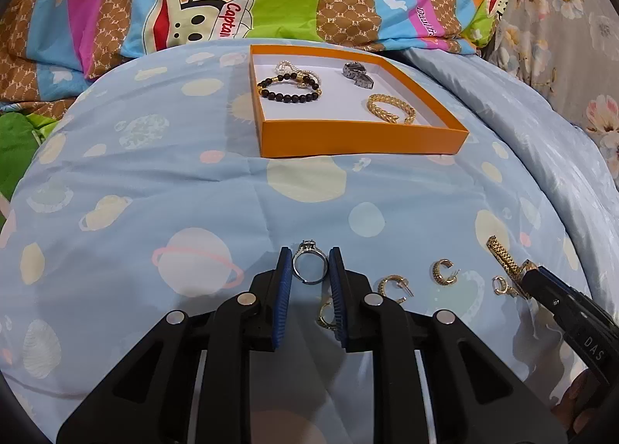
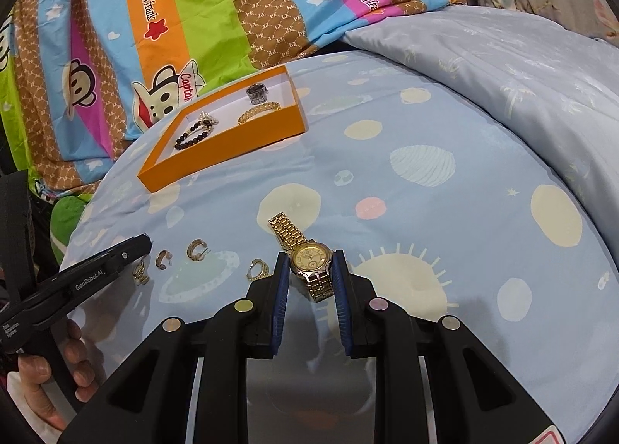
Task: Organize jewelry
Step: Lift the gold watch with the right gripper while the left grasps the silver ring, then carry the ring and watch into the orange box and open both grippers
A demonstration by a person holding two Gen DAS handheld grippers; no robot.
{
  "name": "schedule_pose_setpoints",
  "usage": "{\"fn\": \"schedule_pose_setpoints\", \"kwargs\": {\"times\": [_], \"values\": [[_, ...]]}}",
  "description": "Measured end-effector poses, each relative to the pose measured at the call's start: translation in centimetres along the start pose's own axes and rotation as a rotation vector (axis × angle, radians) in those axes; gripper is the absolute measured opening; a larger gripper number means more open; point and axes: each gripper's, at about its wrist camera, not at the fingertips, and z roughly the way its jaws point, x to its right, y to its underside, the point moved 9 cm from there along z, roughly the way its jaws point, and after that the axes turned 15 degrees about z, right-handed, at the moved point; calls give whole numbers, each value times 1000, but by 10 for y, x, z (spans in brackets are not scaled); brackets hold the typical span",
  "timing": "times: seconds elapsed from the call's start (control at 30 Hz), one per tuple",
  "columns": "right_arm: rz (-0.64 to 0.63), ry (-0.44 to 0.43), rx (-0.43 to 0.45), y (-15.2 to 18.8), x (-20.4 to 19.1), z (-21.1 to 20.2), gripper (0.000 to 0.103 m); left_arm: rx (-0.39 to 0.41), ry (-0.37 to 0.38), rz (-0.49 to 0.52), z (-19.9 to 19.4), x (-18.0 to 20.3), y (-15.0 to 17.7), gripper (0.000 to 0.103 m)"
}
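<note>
Pickup step: left gripper [image 1: 310, 270] pinches ring [image 1: 308, 265], right gripper [image 2: 309, 273] clamps watch [image 2: 309, 256]; next, lift both to far orange box [image 1: 359, 140]

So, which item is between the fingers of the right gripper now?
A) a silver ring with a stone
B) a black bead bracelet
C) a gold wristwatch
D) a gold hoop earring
C: in the right wrist view the right gripper has its blue pads on both sides of the gold wristwatch case, which lies on the blue sheet; the silver ring sits in the left gripper instead.
</note>
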Motion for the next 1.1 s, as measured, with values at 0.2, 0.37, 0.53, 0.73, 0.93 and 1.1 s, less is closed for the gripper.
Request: {"fn": "schedule_pose_setpoints", "kwargs": {"times": [0.2, 0.37, 0.53, 0.73, 0.93, 1.1], "values": [[-13, -23, 36, -12, -12, -15, 21, 9, 22, 14, -7, 5, -2, 19], [-48, -57, 82, -37, -35, -27, 21, 53, 49, 27, -24, 12, -20, 19], [-75, -102, 131, -72, -63, -30, 21, 121, 51, 49, -42, 9, -56, 19], [-104, -134, 161, -116, -100, -9, 21, 191, 8, 59, -39, -8, -110, 19], [-113, -152, 117, -133, -126, 38, 21, 194, 0, 43, -10, -23, -142, 19], [-108, -146, 65, -127, -131, 78, 21, 162, -3, 26, 23, -30, -147, 19]]}}
